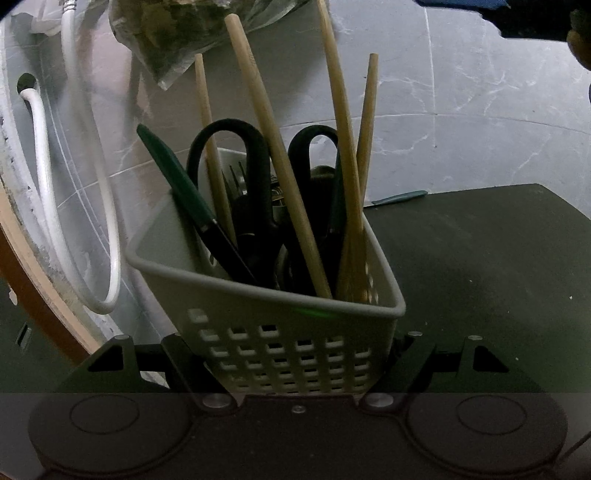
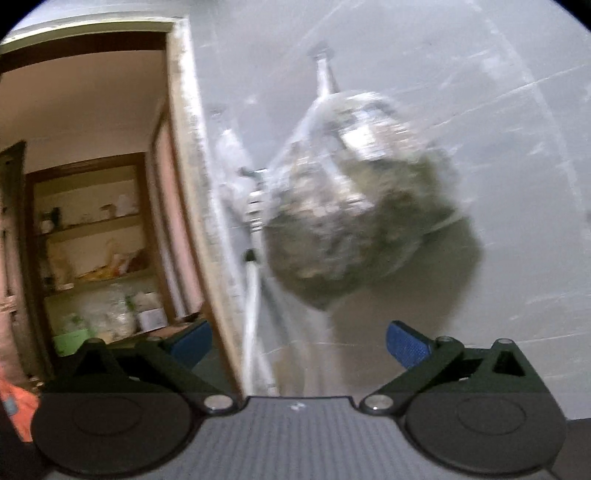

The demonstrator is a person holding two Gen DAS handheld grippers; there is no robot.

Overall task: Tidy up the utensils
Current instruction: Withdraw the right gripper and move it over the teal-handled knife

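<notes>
In the left wrist view a pale perforated plastic basket (image 1: 384,295) sits between my left gripper's fingers (image 1: 295,354), which are closed on its lower sides. It holds black scissors (image 1: 255,206), a green-handled knife (image 1: 177,177), several wooden utensils (image 1: 273,147) and forks. Another green-handled utensil (image 1: 399,197) lies on the dark counter (image 1: 480,258) behind. My right gripper (image 2: 297,343) is open and empty, raised and pointing at the wall; its blue pads (image 2: 408,347) are wide apart. The view is blurred.
A white hose (image 1: 110,221) loops along the grey tiled wall at the left. A clear bag of greenish stuff (image 2: 351,221) hangs on the wall, also seen above the basket (image 1: 177,33). A doorway with shelves (image 2: 96,240) opens at the left.
</notes>
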